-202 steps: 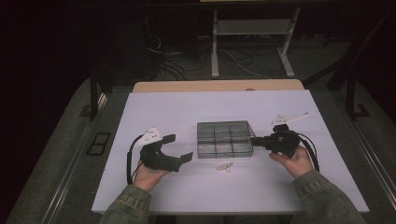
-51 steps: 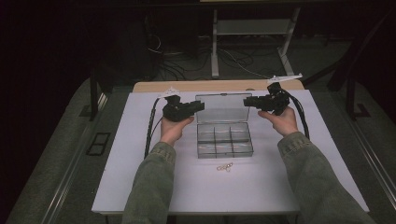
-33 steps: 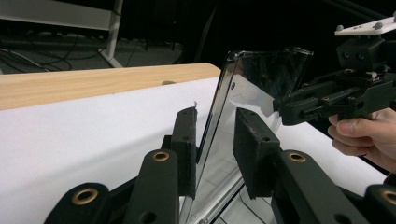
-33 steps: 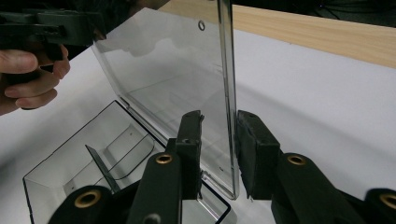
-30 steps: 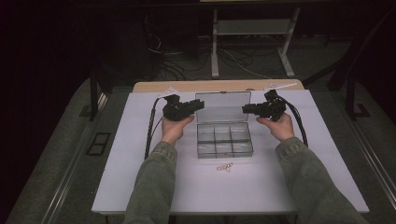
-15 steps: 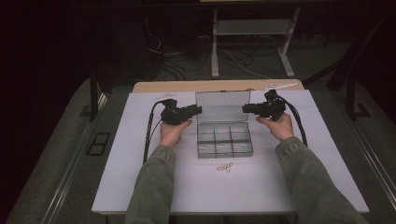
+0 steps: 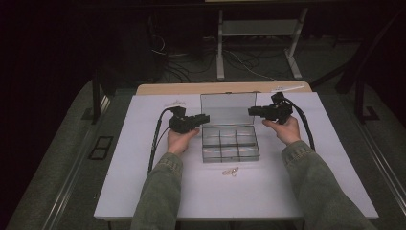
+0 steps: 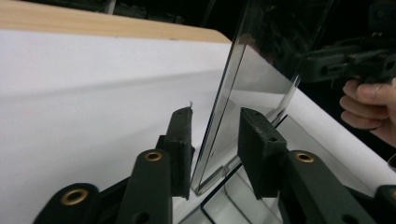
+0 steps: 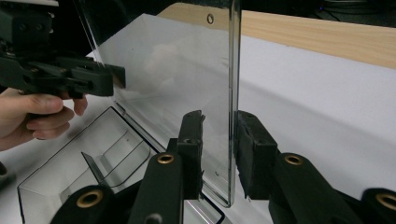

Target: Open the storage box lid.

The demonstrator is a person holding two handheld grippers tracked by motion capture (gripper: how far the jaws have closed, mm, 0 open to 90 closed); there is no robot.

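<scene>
Rubber bands [image 7: 231, 171] lie on the white table [image 7: 143, 191] just in front of the clear compartment box [image 7: 230, 144]. Its lid [image 7: 228, 109] stands upright, long axis crosswise. Left gripper [image 7: 203, 118] brackets the lid's left edge, jaws just closing, gaps visible. Right gripper [image 7: 252, 111] brackets the right edge, jaws narrowly apart. Bare table flanks both.

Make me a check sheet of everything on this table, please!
Surface: white table top, bare wooden strip at far edge.
Job's things: clear compartment box, open; lid standing upright.
Clutter: small loops in front of the box.
Tongs: left tongs have just been closing, lid edge between them, a gap showing; right tongs straddle the other edge, grip unclear.
Cables: black cable trails from each; floor cables.
Surroundings: dark room, metal stand.
</scene>
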